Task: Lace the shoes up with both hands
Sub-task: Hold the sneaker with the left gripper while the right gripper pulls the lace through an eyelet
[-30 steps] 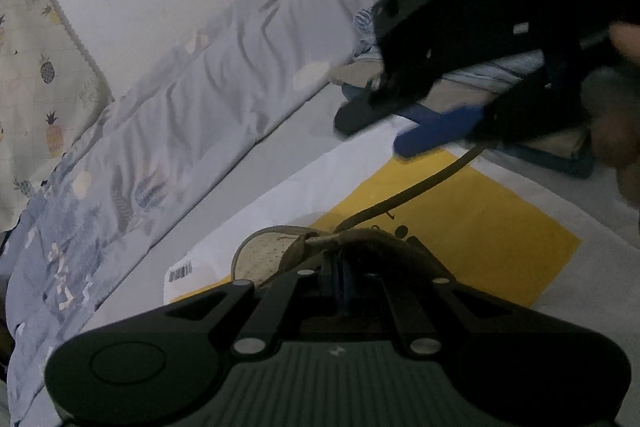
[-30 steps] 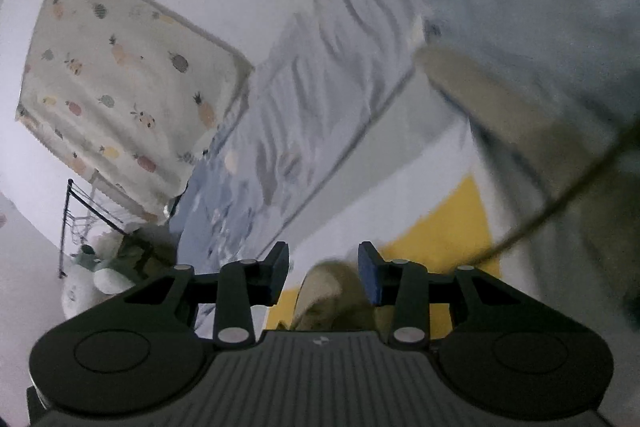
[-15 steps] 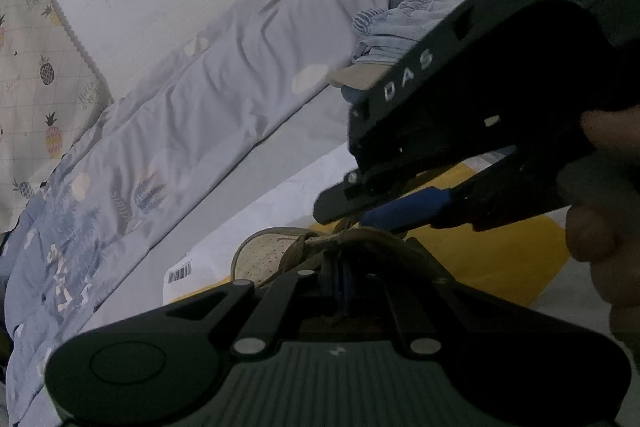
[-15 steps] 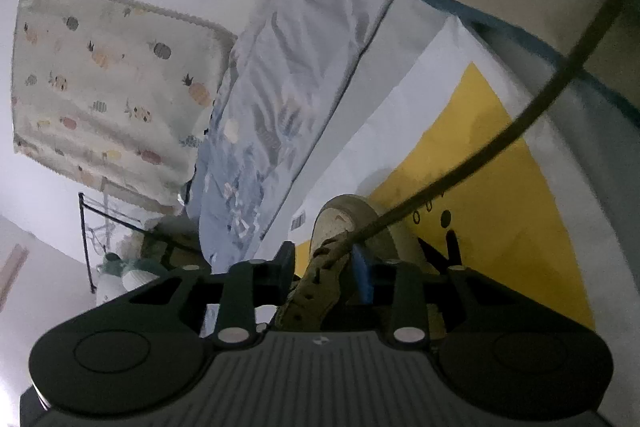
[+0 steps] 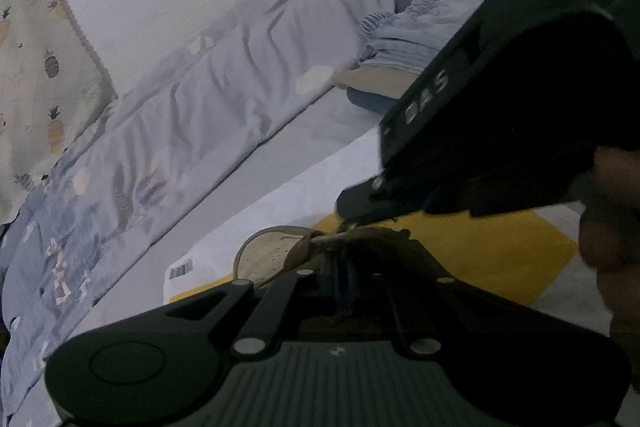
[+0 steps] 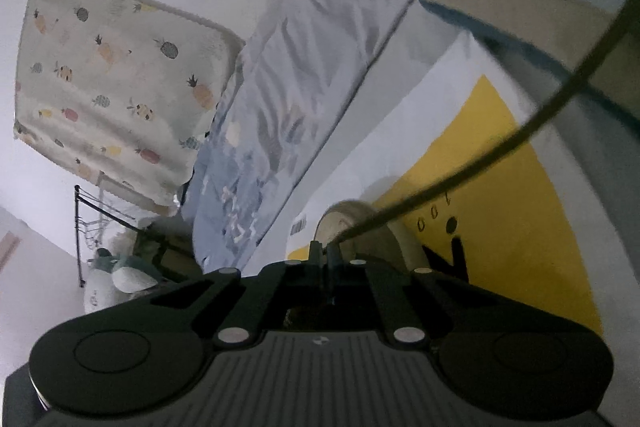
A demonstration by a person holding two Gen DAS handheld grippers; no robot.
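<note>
Yellow mat (image 6: 500, 195) underneath, shoe (image 5: 276, 255) toe-out on it. Left gripper (image 5: 340, 279) clamped on the shoe's upper. Right gripper (image 6: 326, 259) pinched on the lace (image 6: 520, 135), which arcs away. Risk: a hard tug slips the lace free.

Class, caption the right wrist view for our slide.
Right tool shut on a shoelace above the shoe.

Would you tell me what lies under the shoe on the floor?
The shoe rests on a white and yellow printed sheet with a barcode label. The left gripper covers the shoe's near part, so what is beneath that stays hidden.
</note>
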